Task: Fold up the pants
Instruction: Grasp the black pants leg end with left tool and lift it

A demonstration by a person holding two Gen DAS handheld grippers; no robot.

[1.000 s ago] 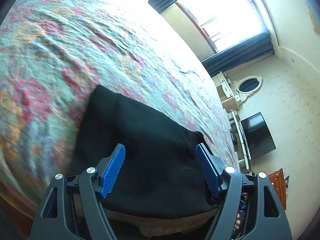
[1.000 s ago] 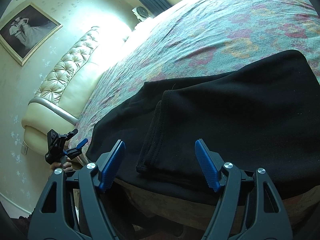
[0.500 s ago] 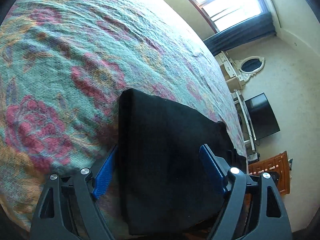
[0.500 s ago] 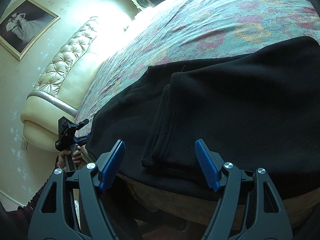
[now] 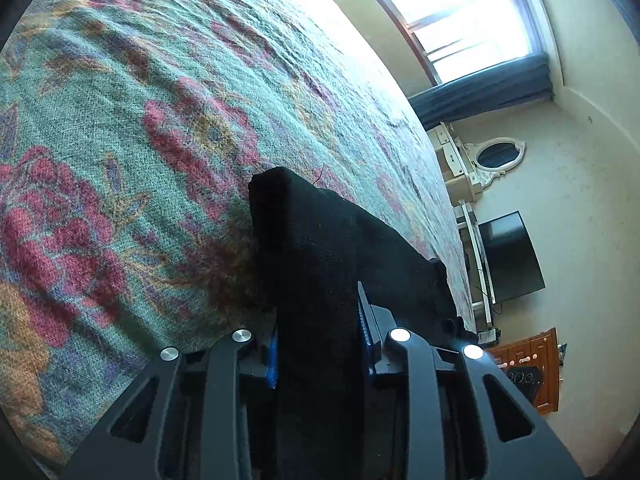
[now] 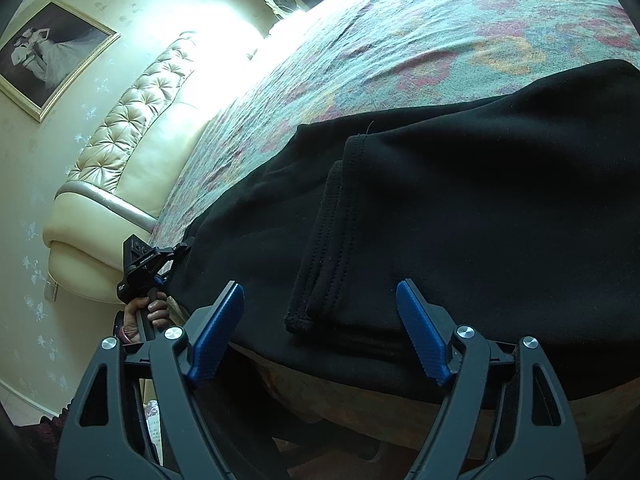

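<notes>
The black pants (image 6: pixel 480 208) lie partly folded along the near edge of the bed, with the stitched leg hems (image 6: pixel 324 264) on top. My left gripper (image 5: pixel 318 344) is shut on the left end of the pants (image 5: pixel 316 264), which bunch up between its blue pads. It also shows in the right wrist view (image 6: pixel 154 264), at the bed's left edge, held by a hand. My right gripper (image 6: pixel 320 328) is open, its blue fingers either side of the hem corner and just short of it.
The bed has a floral teal and red cover (image 5: pixel 140 140). A tufted cream headboard (image 6: pixel 132 140) stands at the left. A window (image 5: pixel 464 24), a dresser with an oval mirror (image 5: pixel 496 156) and a TV (image 5: pixel 508 256) are beyond the bed.
My left gripper moved in onto the left end of the pants and closed on the cloth. My right gripper stayed open and edged closer to the hems.
</notes>
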